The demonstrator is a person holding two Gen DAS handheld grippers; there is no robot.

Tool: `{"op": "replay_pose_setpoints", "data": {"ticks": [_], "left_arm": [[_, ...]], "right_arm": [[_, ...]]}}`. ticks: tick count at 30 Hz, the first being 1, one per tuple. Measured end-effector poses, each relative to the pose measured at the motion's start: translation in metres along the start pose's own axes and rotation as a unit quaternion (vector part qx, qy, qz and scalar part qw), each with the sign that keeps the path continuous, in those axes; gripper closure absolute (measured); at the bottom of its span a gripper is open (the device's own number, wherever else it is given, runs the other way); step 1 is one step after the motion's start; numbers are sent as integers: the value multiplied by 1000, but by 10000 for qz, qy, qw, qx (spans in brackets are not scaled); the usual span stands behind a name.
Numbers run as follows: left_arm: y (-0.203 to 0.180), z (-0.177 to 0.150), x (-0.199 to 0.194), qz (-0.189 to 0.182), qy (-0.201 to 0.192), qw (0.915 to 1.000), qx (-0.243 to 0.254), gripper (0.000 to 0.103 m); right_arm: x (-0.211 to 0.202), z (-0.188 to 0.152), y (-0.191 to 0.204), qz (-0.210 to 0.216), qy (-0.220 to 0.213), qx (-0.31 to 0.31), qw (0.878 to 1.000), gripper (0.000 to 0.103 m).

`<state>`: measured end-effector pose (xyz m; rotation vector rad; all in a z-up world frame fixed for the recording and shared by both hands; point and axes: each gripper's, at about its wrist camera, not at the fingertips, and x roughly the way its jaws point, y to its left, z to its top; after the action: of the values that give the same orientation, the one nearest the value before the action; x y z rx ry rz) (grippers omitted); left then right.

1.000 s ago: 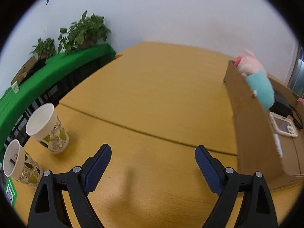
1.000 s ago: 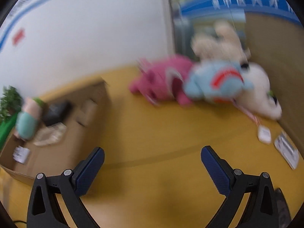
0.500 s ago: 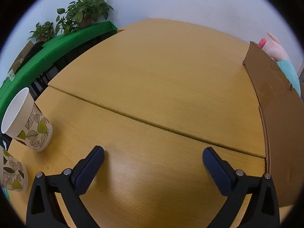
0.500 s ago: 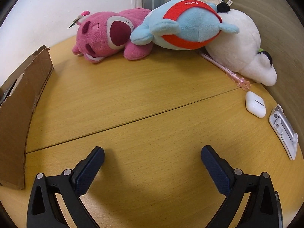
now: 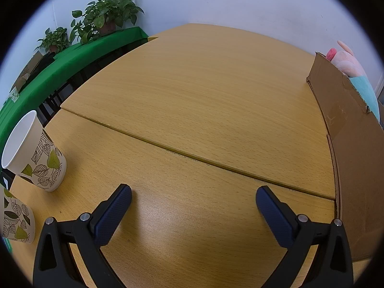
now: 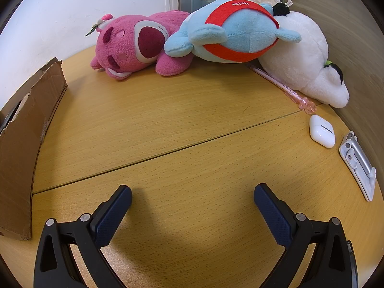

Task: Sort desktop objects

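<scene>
L gripper point(image 5: 193, 198) and R gripper point(image 6: 192, 196) both wide apart, holding nothing, over bare table point(image 6: 192, 124). Box point(image 5: 355, 148) at table's R edge w/ plush point(image 5: 360, 81) inside, prob. resting on the contents. Two cups point(image 5: 33, 153) near L edge.

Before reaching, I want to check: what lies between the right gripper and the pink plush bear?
Right wrist view: only bare wooden table, with its seam, lies between right gripper and pink plush bear.

Pink plush bear point(image 6: 134, 45); leaf-patterned cup point(image 5: 36, 153); green tablecloth point(image 5: 79, 52).
</scene>
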<state>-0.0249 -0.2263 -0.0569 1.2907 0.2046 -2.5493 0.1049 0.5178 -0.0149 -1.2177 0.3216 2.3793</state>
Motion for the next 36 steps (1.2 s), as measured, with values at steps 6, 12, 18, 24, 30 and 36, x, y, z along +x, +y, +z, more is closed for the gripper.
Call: {"op": "replay_pose_setpoints", "data": {"ticks": [6, 12, 18, 24, 30, 36], "left_arm": [[1, 0, 0, -5, 1, 10000, 2, 0], [1, 1, 0, -7, 3, 10000, 3, 0], [1, 1, 0, -12, 2, 10000, 5, 0], [2, 2, 0, -16, 2, 10000, 8, 0], [2, 2, 0, -19, 5, 10000, 12, 0], [3, 2, 0, -24, 7, 10000, 13, 0]], "right_arm": [[0, 0, 1, 1, 1, -2, 10000, 0], [1, 1, 1, 3, 4, -1, 10000, 0], [0, 0, 1, 4, 3, -3, 10000, 0], [1, 5, 2, 5, 12, -2, 10000, 0], [6, 5, 8, 4, 10, -3, 10000, 0], [8, 3, 8, 1, 6, -3, 10000, 0]]}}
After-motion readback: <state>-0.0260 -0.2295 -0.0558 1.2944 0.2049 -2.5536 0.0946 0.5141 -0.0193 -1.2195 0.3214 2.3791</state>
